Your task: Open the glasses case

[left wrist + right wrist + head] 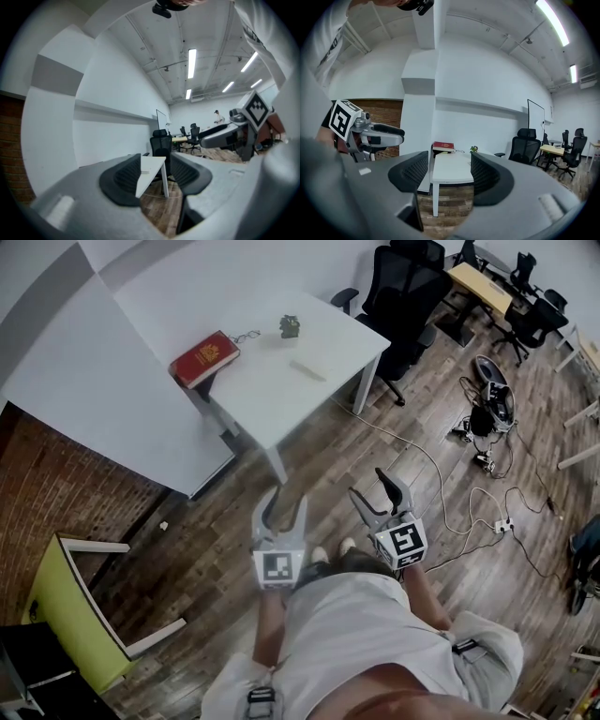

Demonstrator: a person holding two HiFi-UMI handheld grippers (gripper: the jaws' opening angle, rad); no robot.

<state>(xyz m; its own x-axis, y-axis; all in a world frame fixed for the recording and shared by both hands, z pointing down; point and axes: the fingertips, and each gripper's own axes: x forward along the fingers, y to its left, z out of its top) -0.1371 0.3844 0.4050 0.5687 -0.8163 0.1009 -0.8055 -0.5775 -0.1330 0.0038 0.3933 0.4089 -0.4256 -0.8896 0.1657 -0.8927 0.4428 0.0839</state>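
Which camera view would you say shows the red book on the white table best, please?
The head view: the red book lies in full sight from above, at a corner of the white table. The right gripper view shows it small, distant and edge-on; the left gripper view does not show it.

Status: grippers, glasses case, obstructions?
Left gripper and right gripper open, empty, off the table. Likely glasses case, pale oblong there, untouched. Red book and plant sit apart from it.
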